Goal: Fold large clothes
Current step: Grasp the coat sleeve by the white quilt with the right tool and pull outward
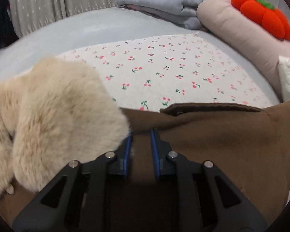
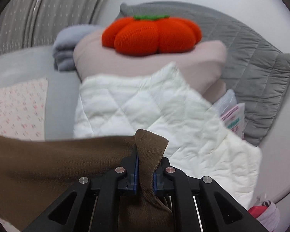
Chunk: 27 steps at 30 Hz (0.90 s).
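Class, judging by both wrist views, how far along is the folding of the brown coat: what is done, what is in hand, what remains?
Done: little; no finished fold shows. In hand: the left gripper and right gripper each pinch the brown coat, its cream fur collar hanging loose, above the cherry-print sheet. Left: probably laying it flat and making the folds.

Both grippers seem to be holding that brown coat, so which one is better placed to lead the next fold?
Probably the right gripper: it pinches a free corner of the brown coat. The left gripper grips beside the bulky fur trim.
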Available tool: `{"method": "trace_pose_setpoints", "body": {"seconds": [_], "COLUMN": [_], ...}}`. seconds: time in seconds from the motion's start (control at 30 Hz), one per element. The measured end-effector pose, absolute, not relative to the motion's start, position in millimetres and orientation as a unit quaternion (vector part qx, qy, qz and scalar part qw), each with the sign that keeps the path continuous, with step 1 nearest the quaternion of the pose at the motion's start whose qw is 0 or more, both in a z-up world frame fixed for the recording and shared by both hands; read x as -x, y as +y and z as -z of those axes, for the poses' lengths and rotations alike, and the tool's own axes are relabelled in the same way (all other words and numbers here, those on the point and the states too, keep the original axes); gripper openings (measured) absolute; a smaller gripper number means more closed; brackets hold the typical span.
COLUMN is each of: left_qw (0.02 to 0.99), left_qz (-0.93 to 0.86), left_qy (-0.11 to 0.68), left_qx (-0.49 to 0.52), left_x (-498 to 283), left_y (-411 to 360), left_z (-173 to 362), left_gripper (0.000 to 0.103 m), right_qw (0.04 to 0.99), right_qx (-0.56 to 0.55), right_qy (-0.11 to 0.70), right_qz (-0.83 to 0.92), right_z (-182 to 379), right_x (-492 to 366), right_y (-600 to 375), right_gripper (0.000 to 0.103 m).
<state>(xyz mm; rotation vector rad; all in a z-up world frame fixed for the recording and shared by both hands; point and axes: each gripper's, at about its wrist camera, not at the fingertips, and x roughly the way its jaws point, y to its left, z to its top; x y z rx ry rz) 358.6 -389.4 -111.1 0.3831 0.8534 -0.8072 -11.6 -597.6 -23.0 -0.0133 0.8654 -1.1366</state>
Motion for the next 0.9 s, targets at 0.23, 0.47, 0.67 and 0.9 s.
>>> {"method": "trace_pose_setpoints", "body": {"seconds": [0.23,0.47,0.67,0.9], "left_qw": [0.801,0.722,0.669,0.625], "left_qz": [0.408,0.537,0.6,0.626], "left_qy": [0.398,0.402,0.405,0.422], "left_qx": [-0.186,-0.166,-0.168,-0.198], "left_x": [-316.5,-223.3,-175.9,-142.5], "left_y": [-378.5,-372.0,-399.1,-422.4], "left_z": [76.8,60.3,69.8,111.5], "left_gripper": [0.037,0.042,0.042,0.041], "right_qw": [0.799,0.828,0.824,0.772], "right_qx": [-0.101,-0.169,-0.116,-0.06], "right_qy": [0.343,0.347,0.379,0.402], "right_qz": [0.484,0.407,0.404,0.489], "right_z": [-16.1,-13.3,7.2,22.0], "right_x": [60.0,96.8,60.3,35.4], "right_y": [-595.9,-581.9,-585.7,-616.2], "right_gripper": [0.054,0.067,0.008,0.005]}}
